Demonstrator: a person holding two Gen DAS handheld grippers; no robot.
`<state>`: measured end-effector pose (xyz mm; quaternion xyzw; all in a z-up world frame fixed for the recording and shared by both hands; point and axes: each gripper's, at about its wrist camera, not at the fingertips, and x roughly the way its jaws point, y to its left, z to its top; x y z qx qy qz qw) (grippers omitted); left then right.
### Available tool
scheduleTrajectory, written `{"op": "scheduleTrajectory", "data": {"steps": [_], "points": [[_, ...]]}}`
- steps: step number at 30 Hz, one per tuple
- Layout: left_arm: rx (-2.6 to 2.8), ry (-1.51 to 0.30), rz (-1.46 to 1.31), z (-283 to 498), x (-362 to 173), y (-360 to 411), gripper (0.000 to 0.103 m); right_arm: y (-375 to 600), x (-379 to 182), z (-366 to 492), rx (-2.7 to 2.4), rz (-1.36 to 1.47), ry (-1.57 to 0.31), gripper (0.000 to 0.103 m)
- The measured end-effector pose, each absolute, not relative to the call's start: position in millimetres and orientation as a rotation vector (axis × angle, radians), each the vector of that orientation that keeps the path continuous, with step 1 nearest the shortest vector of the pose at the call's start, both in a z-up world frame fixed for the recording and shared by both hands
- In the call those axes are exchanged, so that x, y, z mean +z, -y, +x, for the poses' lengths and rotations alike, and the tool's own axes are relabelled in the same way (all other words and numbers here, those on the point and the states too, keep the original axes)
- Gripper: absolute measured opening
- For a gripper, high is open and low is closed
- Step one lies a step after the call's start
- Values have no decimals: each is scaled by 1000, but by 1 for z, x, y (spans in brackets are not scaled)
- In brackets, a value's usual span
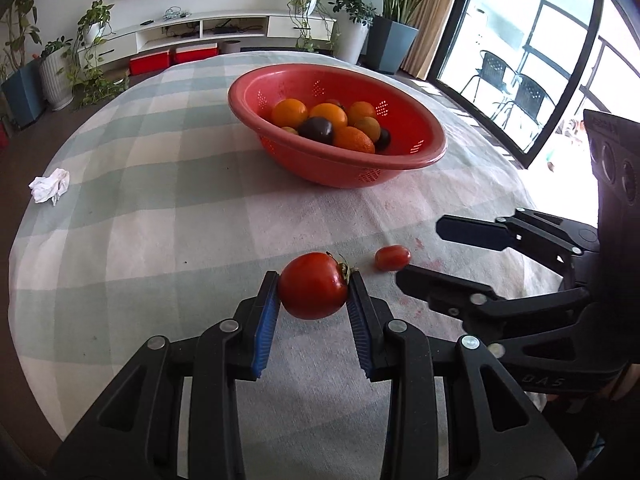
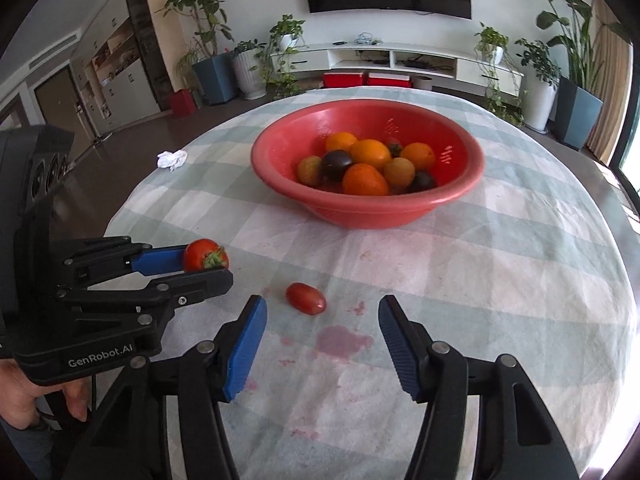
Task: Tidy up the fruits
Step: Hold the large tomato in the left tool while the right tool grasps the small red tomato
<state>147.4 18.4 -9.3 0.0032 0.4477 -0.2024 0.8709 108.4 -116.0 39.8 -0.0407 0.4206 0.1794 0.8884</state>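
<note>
right view: pink stains [image 2: 344, 340] | left view: perhaps fainter

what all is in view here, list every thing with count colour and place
round tomato: one, red with green stalk, between the left gripper's pads
small oblong tomato: one, red, on the cloth ahead of the right gripper's open jaws
colander bowl: one, red, mid table
fruits in the bowl: several orange, some dark purple, a few yellow-green
crumpled tissue: one, white, on the cloth left of the bowl
tablecloth: one, pale green and white check, with pink stains near the right gripper
potted plants: several, green, along the far wall
left gripper: black with blue pads, shut on the round tomato
right gripper: black with blue pads, open, nothing in it
hand: one, holding the left gripper's handle
</note>
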Motion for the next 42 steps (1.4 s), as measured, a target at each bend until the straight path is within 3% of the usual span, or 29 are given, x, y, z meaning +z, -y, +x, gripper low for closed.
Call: {"op": "scheduleTrajectory", "data": {"steps": [12, 21, 37, 42], "points": [[-429, -944, -24, 145, -10, -25, 31, 115, 24, 134, 564, -314, -944, 45], [-433, -959, -19, 148, -14, -22, 31, 89, 26, 127, 736, -513, -910, 40], [-452, -967, -18, 148, -16, -18, 31, 92, 28, 141, 809, -512, -1010, 36], [-456, -968, -20, 149, -16, -17, 31, 97, 28, 150, 808, -472, -1043, 26]]}}
